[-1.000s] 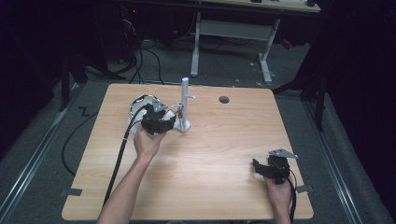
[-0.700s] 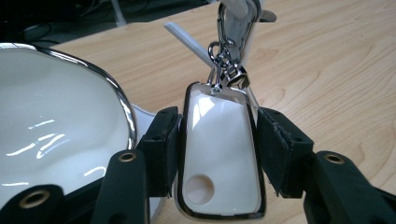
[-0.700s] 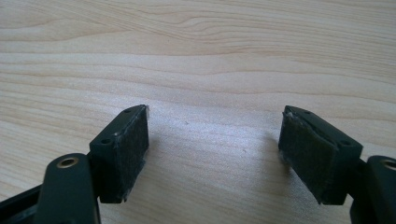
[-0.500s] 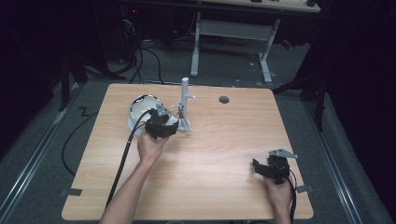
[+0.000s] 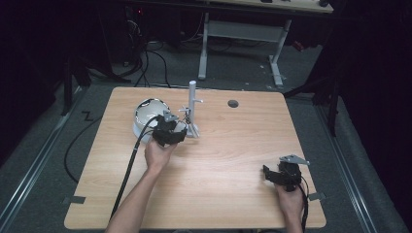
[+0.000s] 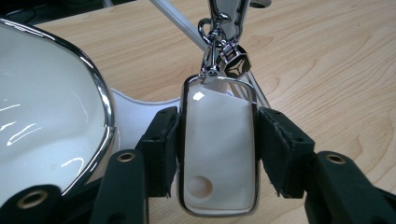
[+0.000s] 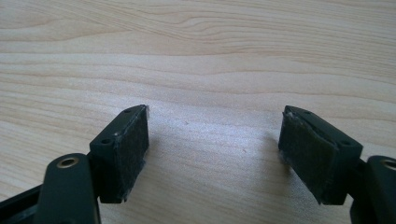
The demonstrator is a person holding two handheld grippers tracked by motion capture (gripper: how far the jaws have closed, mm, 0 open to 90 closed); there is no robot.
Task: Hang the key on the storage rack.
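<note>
The key fob (image 6: 218, 149), a white rounded rectangle with a shiny chrome frame, sits between the jaws of the left gripper (image 6: 217, 151), whose black padded faces press on its two long sides. A chrome clasp (image 6: 212, 51) and a small black faceted charm (image 6: 235, 63) join its top end to the stand (image 5: 192, 109), a white post with short pegs on a flat base. The fob is just in front of this stand. Beside it, on the left, stands a glossy white bowl (image 5: 145, 114) with a chrome rim, very close to the jaw. All rests on a light wooden table (image 5: 223, 160). Well away from the stand, near the table's front right corner, the right gripper (image 7: 215, 154) has its jaws wide apart over bare wood, holding nothing.
</note>
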